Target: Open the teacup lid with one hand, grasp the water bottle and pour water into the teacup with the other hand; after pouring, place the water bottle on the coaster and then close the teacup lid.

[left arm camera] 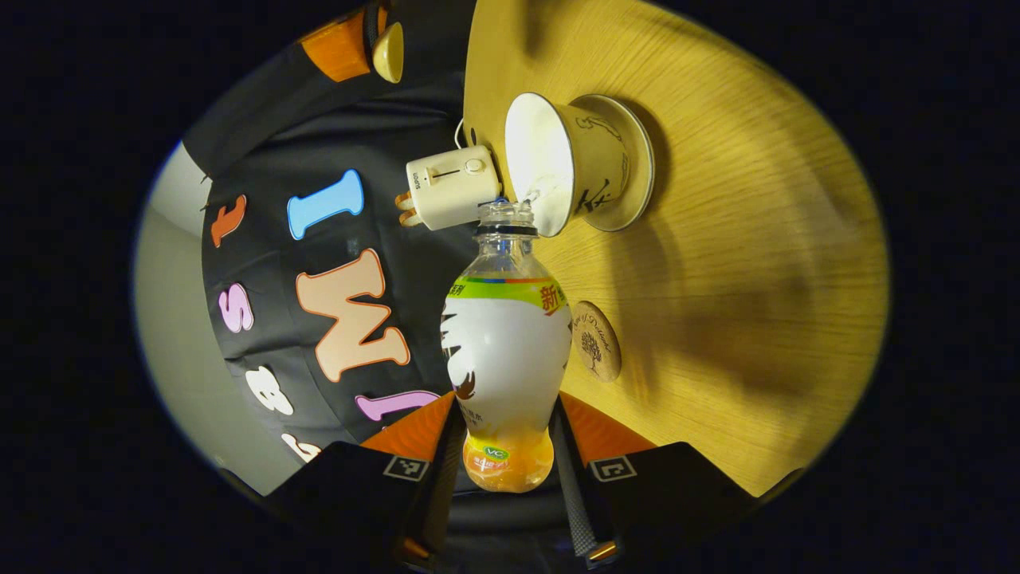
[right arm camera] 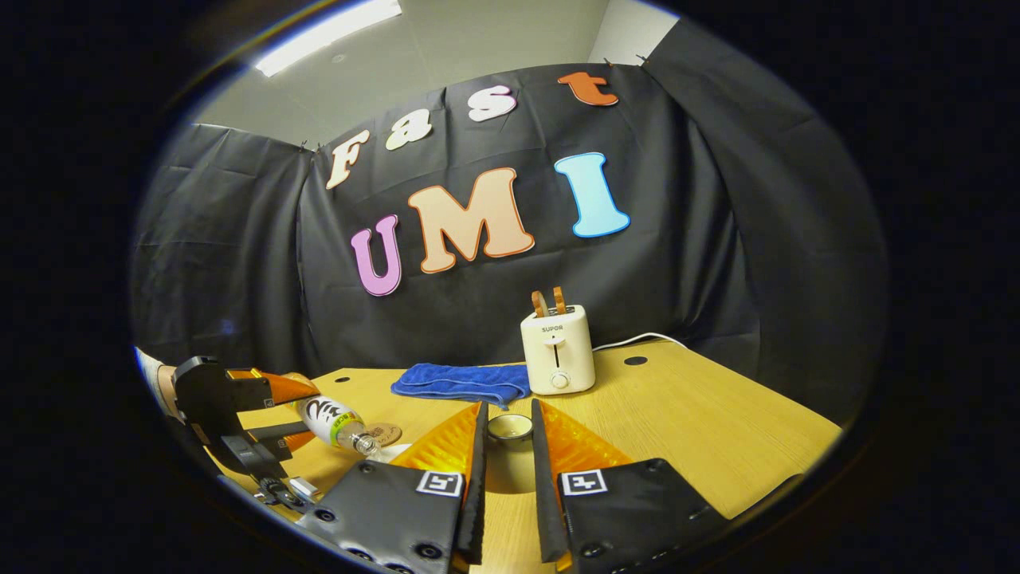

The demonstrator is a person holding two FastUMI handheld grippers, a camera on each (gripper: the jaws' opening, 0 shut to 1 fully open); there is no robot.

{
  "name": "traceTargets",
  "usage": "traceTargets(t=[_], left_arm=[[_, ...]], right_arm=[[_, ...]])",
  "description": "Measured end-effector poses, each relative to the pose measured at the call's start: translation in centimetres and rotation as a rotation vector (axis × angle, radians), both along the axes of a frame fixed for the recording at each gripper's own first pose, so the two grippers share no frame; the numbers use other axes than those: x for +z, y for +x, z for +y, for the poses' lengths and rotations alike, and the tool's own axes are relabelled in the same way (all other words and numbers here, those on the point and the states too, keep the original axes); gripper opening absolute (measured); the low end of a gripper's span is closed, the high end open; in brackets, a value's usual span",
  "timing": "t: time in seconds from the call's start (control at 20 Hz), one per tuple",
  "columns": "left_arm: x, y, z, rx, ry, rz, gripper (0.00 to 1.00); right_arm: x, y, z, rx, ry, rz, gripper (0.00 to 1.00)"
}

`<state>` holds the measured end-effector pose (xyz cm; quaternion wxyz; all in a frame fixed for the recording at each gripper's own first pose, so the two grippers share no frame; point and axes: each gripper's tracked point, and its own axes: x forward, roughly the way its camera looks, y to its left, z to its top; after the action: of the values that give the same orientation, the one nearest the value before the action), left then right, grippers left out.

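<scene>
Water bottle (left arm camera: 505,359) clamped between left gripper (left arm camera: 505,446) fingers, tipped sideways, open mouth at rim of teacup (left arm camera: 567,163); cup sits on saucer on wooden table (left arm camera: 741,263). Coaster (left arm camera: 596,340) just beside bottle body, bare. Right gripper (right arm camera: 508,430) pinches teacup lid (right arm camera: 510,426) between fingertips, raised above table. Toaster (right arm camera: 558,348) and blue cloth (right arm camera: 462,383) behind, near wall.

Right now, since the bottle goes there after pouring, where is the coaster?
In the left gripper view the coaster lies flat on the wooden table, uncovered, just beside the tilted water bottle and a short way from the teacup.
</scene>
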<state>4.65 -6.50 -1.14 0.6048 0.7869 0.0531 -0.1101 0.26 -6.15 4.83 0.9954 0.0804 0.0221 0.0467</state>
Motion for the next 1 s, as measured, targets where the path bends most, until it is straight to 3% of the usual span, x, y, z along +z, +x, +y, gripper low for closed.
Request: traceTargets(t=[0.35,0.65,0.75,1.0], left_arm=[[1.3,0.0,0.0,-0.012,0.096,-0.008,0.59],[2.7,0.2,-0.5,-0.037,0.169,-0.033,0.58],[2.9,0.3,-0.7,-0.046,0.18,-0.041,0.58],[3.6,0.2,-1.3,-0.065,0.21,-0.05,0.58]], right_arm=[[0.0,-0.1,0.4,0.009,-0.006,0.0,0.29],[0.0,0.0,0.0,0.003,0.0,0.002,0.33],[-0.1,0.1,-0.1,0.003,0.004,0.005,0.29],[0.0,-0.1,0.1,0.008,0.001,0.002,0.29]])
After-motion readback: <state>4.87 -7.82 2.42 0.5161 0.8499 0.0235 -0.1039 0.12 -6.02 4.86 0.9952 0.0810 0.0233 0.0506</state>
